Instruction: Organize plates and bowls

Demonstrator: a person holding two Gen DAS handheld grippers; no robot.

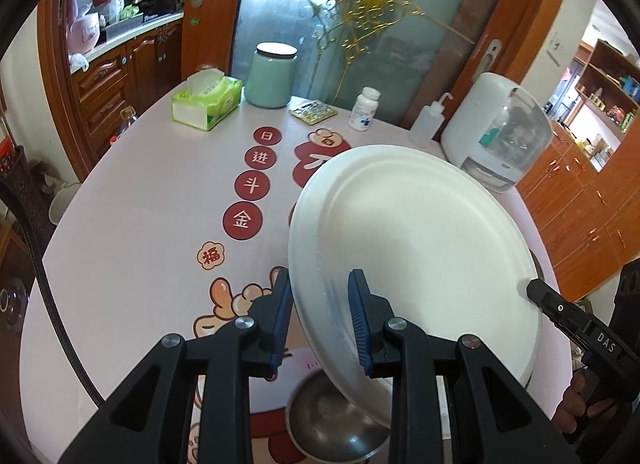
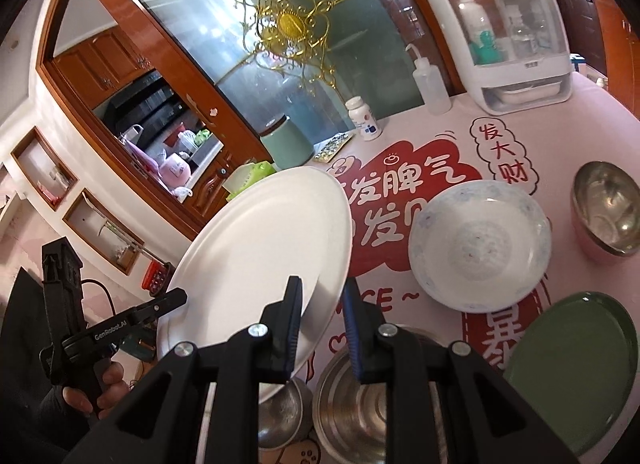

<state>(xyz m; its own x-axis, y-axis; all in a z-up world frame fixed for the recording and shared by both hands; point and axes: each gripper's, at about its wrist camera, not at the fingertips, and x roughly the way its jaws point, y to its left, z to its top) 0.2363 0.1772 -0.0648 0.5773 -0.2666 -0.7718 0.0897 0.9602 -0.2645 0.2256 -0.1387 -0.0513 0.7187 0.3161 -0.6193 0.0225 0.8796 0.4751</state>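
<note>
Above the pink table (image 1: 132,224), both grippers (angled downward) pinch the white plate (image 1: 420,248) in their jaws.

Home dining room, printed tablecloth (image 1: 140,224), tissue box (image 1: 206,104), wooden kitchen cabinets (image 1: 120,68)

Both handheld grippers, left gripper (image 1: 320,316) and right gripper (image 2: 322,324), were black plastic with blue ribbed finger pads (image 1: 357,316), silver pivot screws (image 1: 245,322), and white lettering on their sides; a black cable (image 1: 52,304) trailed nearby.
</note>
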